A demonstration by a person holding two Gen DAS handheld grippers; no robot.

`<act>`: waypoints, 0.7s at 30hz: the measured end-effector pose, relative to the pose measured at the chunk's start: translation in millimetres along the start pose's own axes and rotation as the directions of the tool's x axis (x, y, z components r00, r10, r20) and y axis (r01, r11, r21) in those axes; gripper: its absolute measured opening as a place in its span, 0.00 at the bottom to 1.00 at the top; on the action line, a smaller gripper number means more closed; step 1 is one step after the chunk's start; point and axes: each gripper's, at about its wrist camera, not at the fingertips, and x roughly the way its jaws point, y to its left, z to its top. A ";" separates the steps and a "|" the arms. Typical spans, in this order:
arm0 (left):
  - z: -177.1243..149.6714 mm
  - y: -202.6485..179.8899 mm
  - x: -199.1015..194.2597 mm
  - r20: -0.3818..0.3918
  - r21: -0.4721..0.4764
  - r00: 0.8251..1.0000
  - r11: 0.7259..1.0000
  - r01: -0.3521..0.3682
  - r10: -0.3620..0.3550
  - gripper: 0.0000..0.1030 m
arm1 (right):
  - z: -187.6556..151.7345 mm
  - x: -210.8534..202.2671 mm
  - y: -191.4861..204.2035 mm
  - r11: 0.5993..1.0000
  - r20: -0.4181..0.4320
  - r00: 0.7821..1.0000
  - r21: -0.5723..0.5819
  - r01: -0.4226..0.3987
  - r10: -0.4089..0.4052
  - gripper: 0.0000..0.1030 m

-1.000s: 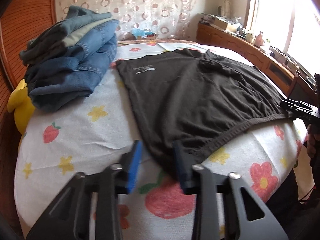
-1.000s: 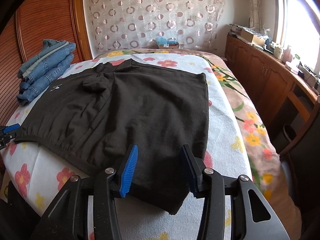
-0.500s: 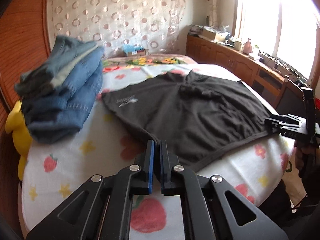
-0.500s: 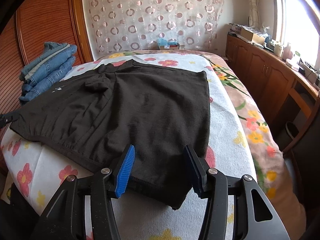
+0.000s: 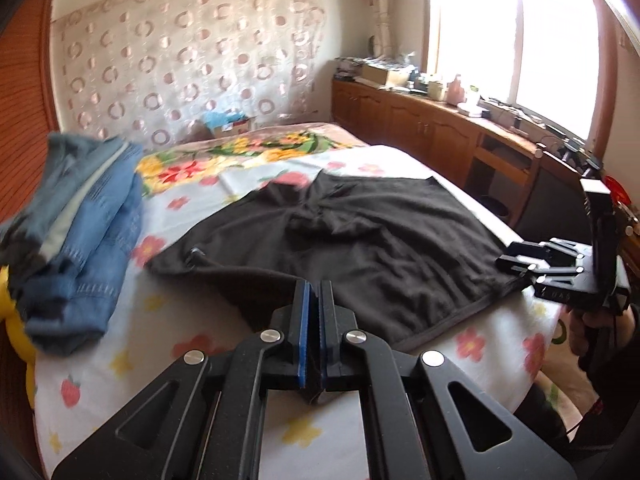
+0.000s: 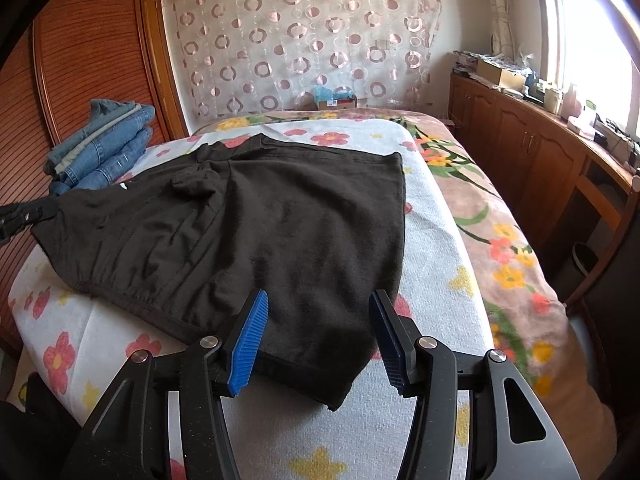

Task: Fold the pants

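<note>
Black pants (image 5: 380, 248) (image 6: 280, 220) lie spread flat on the flowered bed cover (image 5: 180, 360). My left gripper (image 5: 312, 285) is shut on the pants' near left waistband corner, and that edge rises off the bed toward the jaws. In the right wrist view the left gripper (image 6: 16, 216) shows at the far left, pulling the cloth taut. My right gripper (image 6: 319, 296) stands open over the near right hem corner, with cloth lying between the blue pads (image 6: 250, 344) but not pinched. It also shows in the left wrist view as the right gripper (image 5: 520, 260), held by a hand (image 5: 588, 328).
A stack of folded blue jeans (image 5: 88, 220) (image 6: 104, 144) sits at the bed's left by the wooden headboard, above a yellow toy (image 5: 12, 320). Wooden cabinets (image 6: 520, 152) with clutter line the right wall under the window. A small box (image 6: 336, 100) stands at the far end.
My left gripper closed on the waistband corner and rose, lifting that edge off the bed. The right gripper stayed in place, its jaws slightly wider.
</note>
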 end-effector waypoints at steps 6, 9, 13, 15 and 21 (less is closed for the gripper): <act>21.5 -23.1 10.2 0.007 0.032 0.998 0.998 0.054 -0.054 0.05 | 0.0 -0.5 6.8 1.000 0.016 1.000 -0.004 -0.003 0.003 0.53; 22.5 -24.4 14.1 -0.002 0.025 0.999 0.998 0.054 -0.054 0.05 | 0.6 -0.3 8.0 1.000 0.023 1.000 -0.005 -0.007 0.007 0.53; 21.0 -15.3 18.9 -0.034 -0.019 0.998 0.999 0.045 -0.046 0.08 | 1.2 2.9 10.6 1.000 0.028 1.000 -0.009 -0.014 0.014 0.53; 19.4 -10.2 20.0 -0.044 -0.031 0.999 0.999 0.030 -0.032 0.20 | 1.8 4.3 12.0 1.000 0.029 0.999 -0.010 -0.019 0.019 0.53; 11.3 10.0 15.4 -0.040 -0.066 0.999 0.998 -0.013 0.011 0.43 | 7.0 13.5 23.4 0.999 0.031 0.999 -0.026 -0.041 0.042 0.53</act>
